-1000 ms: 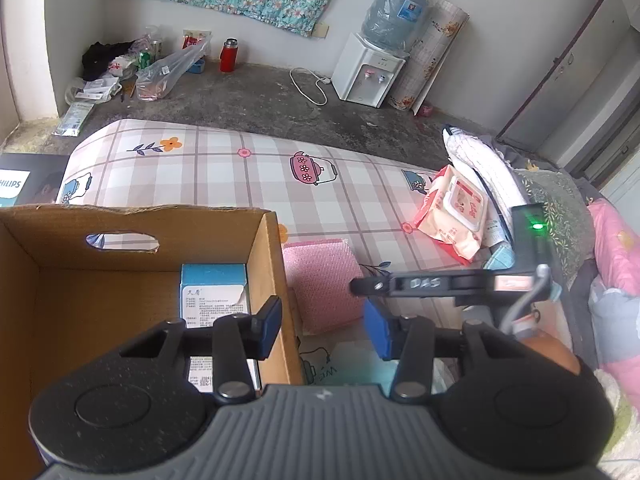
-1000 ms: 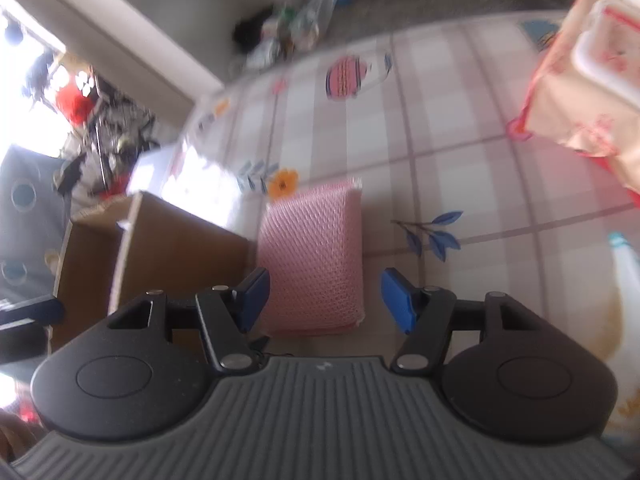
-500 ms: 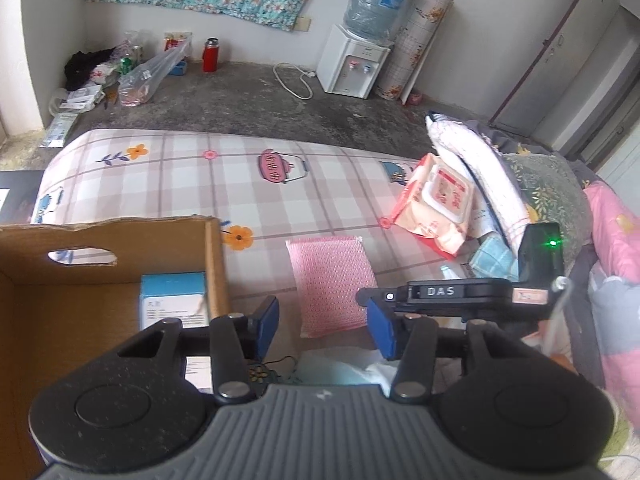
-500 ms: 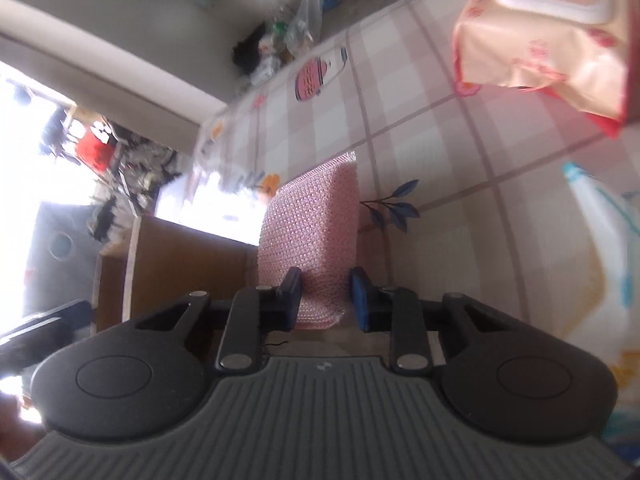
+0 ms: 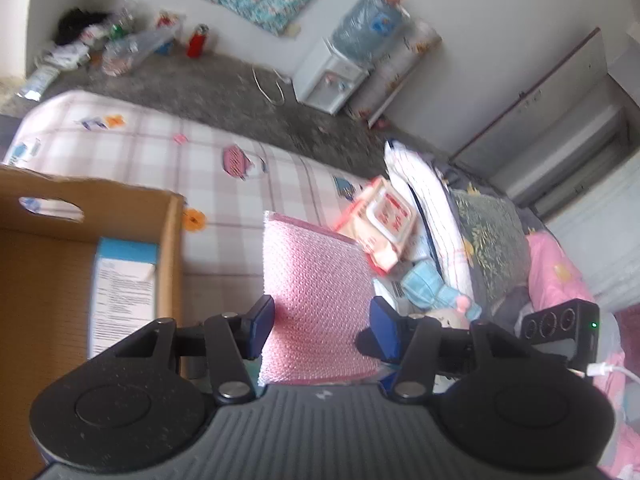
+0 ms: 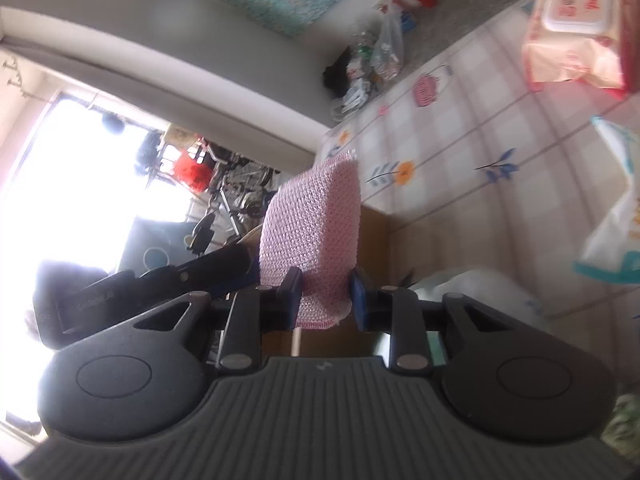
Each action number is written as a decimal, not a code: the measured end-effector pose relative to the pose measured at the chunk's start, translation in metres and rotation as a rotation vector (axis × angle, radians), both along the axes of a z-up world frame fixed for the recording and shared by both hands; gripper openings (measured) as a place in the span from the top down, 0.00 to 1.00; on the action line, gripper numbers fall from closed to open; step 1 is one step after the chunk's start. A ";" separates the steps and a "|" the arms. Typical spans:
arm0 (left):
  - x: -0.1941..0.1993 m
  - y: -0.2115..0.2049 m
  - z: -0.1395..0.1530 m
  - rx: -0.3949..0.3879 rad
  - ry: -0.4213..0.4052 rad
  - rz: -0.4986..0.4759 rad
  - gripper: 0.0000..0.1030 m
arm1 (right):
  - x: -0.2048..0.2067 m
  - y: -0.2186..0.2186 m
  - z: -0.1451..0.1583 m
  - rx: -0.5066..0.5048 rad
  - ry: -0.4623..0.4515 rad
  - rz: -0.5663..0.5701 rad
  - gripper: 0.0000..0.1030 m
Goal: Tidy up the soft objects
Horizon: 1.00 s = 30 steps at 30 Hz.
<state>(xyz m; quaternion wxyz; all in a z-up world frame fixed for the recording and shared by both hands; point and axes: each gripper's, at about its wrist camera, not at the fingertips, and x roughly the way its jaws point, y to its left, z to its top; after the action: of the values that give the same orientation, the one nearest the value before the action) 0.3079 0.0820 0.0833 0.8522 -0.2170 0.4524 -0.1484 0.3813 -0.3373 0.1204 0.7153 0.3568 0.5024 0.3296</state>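
Observation:
My right gripper (image 6: 325,294) is shut on a pink mesh sponge (image 6: 314,224) and holds it in the air above the checked mattress (image 6: 480,120). The same pink sponge (image 5: 316,300) fills the gap in front of my left gripper (image 5: 320,330), which is open and not touching it. The right gripper's body shows in the left wrist view (image 5: 560,332). A cardboard box (image 5: 72,264) stands at the left with a blue and white carton (image 5: 120,284) inside. The box edge (image 6: 376,240) lies under the sponge.
A pack of wet wipes (image 5: 380,220) (image 6: 576,28) lies on the mattress near pillows (image 5: 420,200) and a blue cloth (image 5: 424,284). A white and teal plastic pack (image 6: 612,224) is at the right. A water dispenser (image 5: 336,76) stands on the floor behind.
My right gripper closed on the pink sponge and lifted it off the mattress, up toward the box. The left gripper stayed open and shifted its view right.

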 end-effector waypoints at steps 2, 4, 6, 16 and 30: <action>-0.011 0.016 0.008 0.000 -0.021 0.040 0.50 | -0.003 0.021 0.012 -0.006 -0.021 0.031 0.76; -0.021 0.035 0.013 0.001 -0.034 0.078 0.52 | -0.005 0.041 0.022 -0.006 -0.028 0.059 0.76; -0.031 0.056 0.016 0.004 -0.040 0.123 0.52 | -0.004 0.064 0.030 -0.010 -0.040 0.092 0.76; -0.039 0.172 -0.023 -0.018 0.072 0.369 0.51 | -0.004 0.223 0.039 -0.162 -0.064 0.262 0.73; -0.008 0.194 -0.113 0.078 0.301 0.395 0.51 | -0.029 0.214 0.038 -0.299 -0.192 0.243 0.57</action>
<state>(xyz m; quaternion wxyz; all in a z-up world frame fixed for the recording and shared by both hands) 0.3003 0.2759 -0.0295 0.7954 -0.2880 0.5284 0.0726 0.3521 -0.1228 0.1584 0.7598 0.1503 0.5145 0.3678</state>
